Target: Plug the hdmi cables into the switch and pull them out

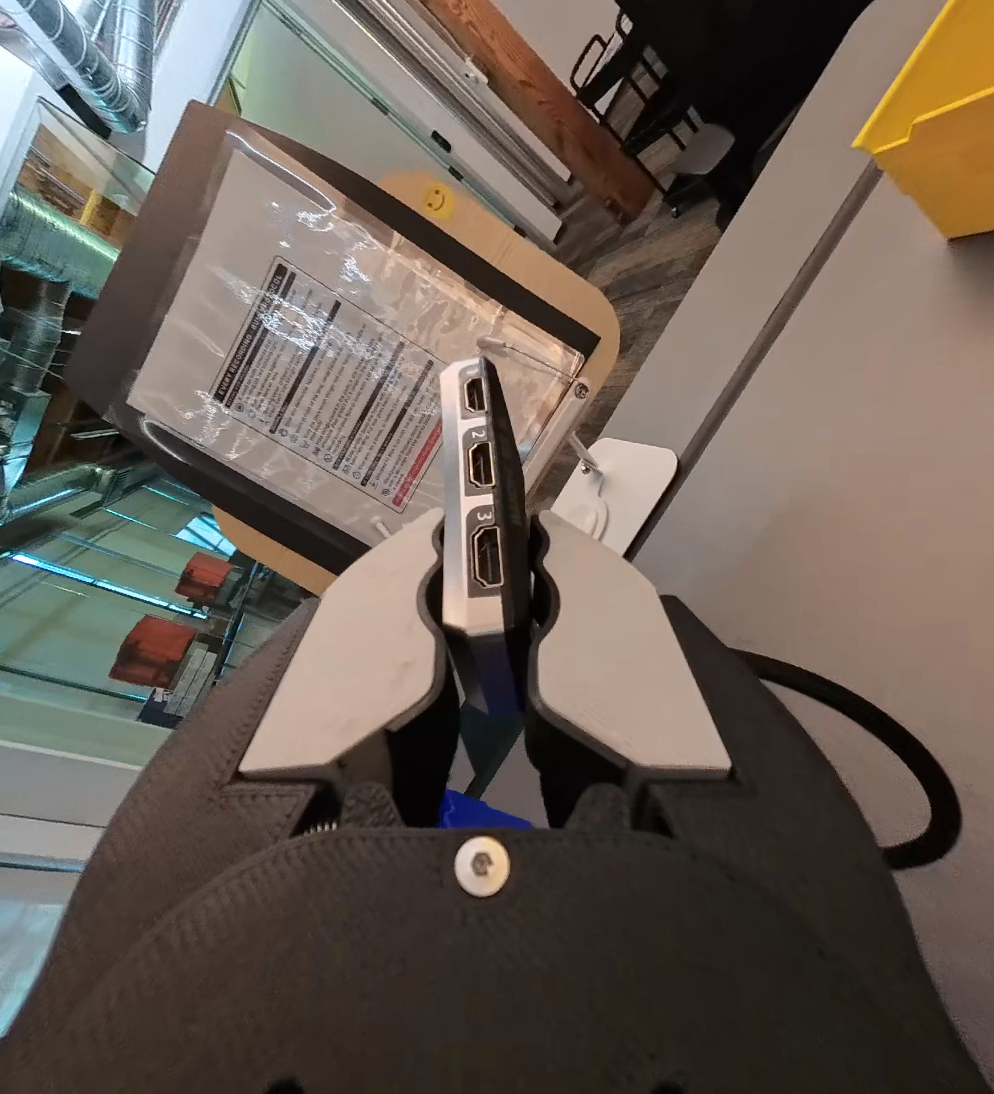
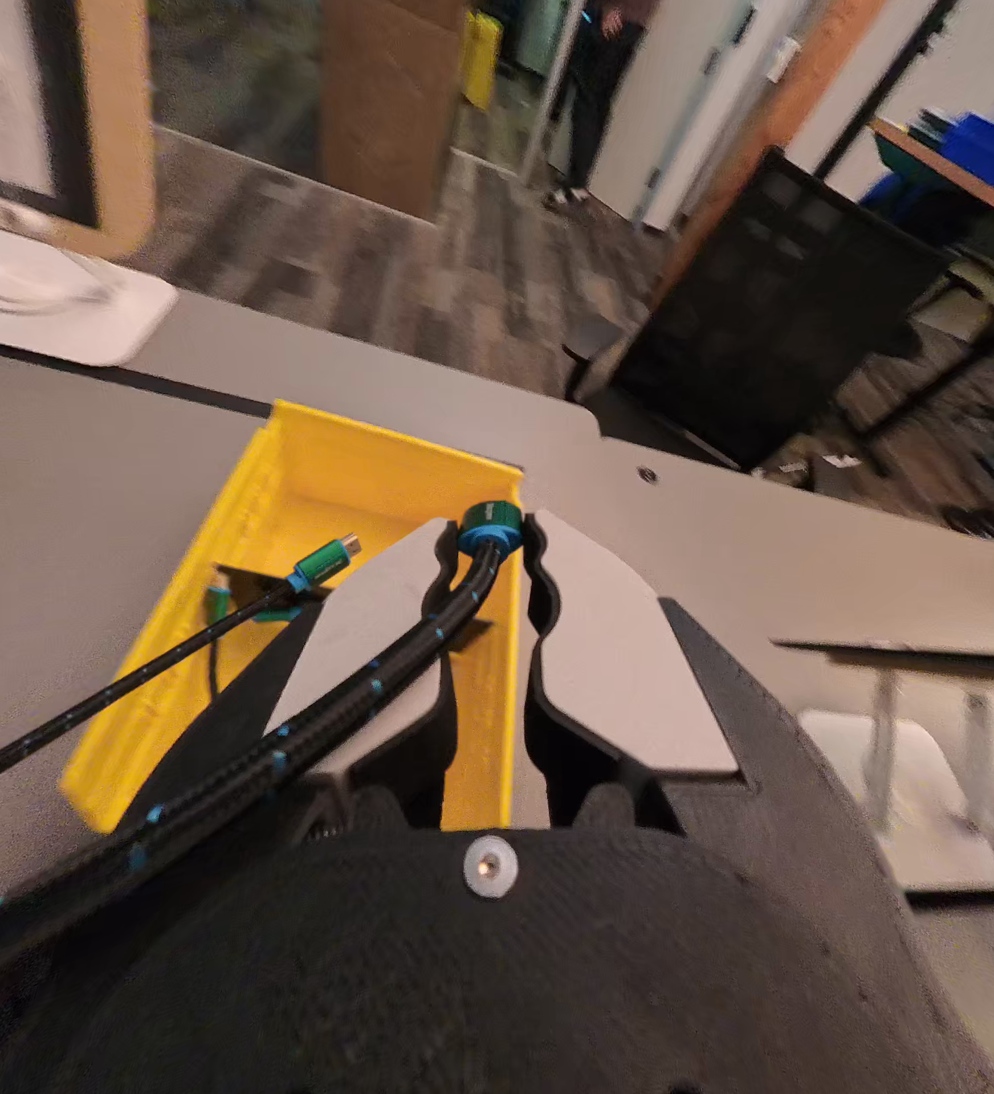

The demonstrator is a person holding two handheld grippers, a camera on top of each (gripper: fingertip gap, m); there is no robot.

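Observation:
My left gripper (image 1: 487,536) is shut on the HDMI switch (image 1: 483,467), a slim silver and black box held on edge in the air. Three ports in a row face me and all are empty. My right gripper (image 2: 490,527) is shut on the green plug (image 2: 490,522) of a black braided HDMI cable (image 2: 364,692), which trails back over the left finger. It is held above the yellow bin (image 2: 364,456). A second green plug (image 2: 329,562) and a third (image 2: 216,598) lie in the bin with their cables.
The grey table (image 1: 838,562) carries the yellow bin (image 1: 956,148), a black cable loop (image 1: 909,769) and a white stand base (image 1: 637,473) with a plastic-covered sheet board (image 1: 335,367). A person (image 2: 595,89), cardboard box (image 2: 388,100) and black cabinet (image 2: 779,296) stand beyond the table.

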